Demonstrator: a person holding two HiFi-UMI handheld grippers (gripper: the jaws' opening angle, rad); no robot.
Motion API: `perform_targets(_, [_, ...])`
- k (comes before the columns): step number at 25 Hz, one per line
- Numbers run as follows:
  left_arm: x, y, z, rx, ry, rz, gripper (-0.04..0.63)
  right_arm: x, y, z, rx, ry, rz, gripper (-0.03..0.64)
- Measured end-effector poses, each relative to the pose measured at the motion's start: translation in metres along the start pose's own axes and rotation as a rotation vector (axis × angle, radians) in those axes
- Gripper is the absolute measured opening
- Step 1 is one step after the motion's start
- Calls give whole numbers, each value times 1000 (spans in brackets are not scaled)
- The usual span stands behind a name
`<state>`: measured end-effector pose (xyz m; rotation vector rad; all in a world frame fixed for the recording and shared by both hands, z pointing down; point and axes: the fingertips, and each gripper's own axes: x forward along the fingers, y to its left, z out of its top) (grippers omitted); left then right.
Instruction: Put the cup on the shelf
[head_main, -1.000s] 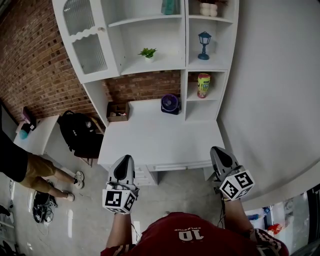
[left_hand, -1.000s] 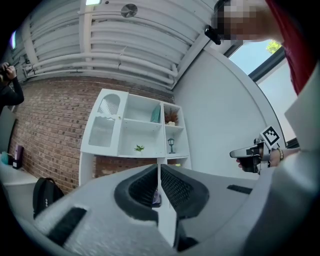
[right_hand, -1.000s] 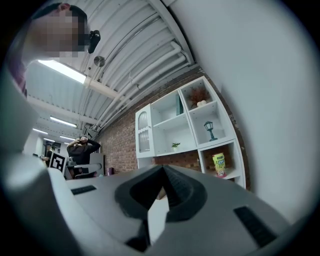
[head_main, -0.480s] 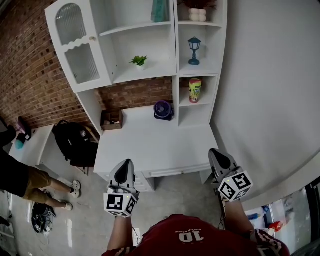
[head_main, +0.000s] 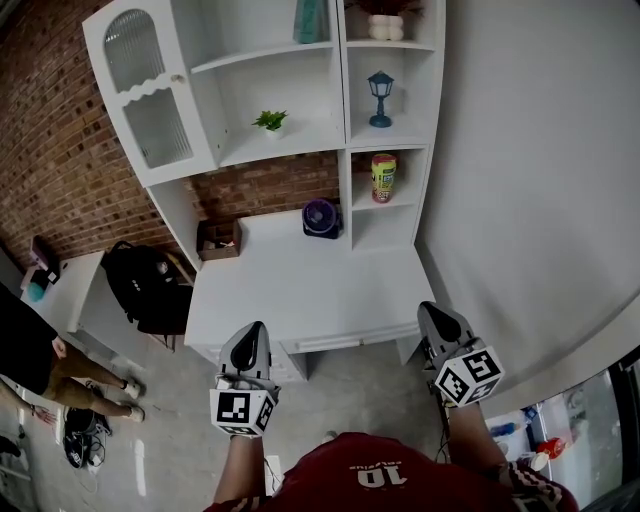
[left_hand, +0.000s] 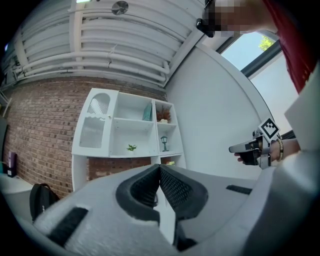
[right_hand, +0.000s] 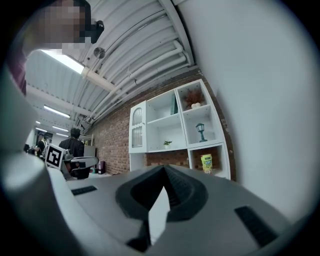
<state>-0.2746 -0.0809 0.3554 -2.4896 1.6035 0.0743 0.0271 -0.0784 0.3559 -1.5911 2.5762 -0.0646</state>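
both grippers are empty here. left gripper (head_main: 250, 335) has its jaws pressed together with nothing between them, and so does the right gripper (head_main: 432, 312). in the gripper views you can see each pair of pads meeting at the tips. both hover at the near edge of the white desk (head_main: 300, 290), not touching it.

the cup (head_main: 383, 177), yellow-green with a red top, sits upright in the lower right cubby of the shelf unit (head_main: 340, 150), well ahead of the right gripper and a bit toward the left one. it's alone in that cubby.

other cubbies: the one straight above the cup holds a little blue lantern (head_main: 379, 98). the wider one ahead of the left gripper has a small potted plant (head_main: 269, 121). top row has a teal thing (head_main: 309, 20) and a white pot (head_main: 385, 25).

on the desk past the grippers there's a purple fan (head_main: 321, 217) and a brown box (head_main: 219, 238). i can't tell what's in it.
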Motion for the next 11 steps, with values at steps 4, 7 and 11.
perform_targets(4, [-3, 0, -5, -18, 4, -2, -14, -3, 1, -3, 7, -1, -6, -6])
perform_targets(7, [-4, 1, -3, -32, -8, 4, -14, -4, 1, -2, -3, -4, -6, -6])
perform_targets(11, [-3, -4, 0, -43, -20, -2, -14, -11, -3, -2, 0, -7, -23, -6])
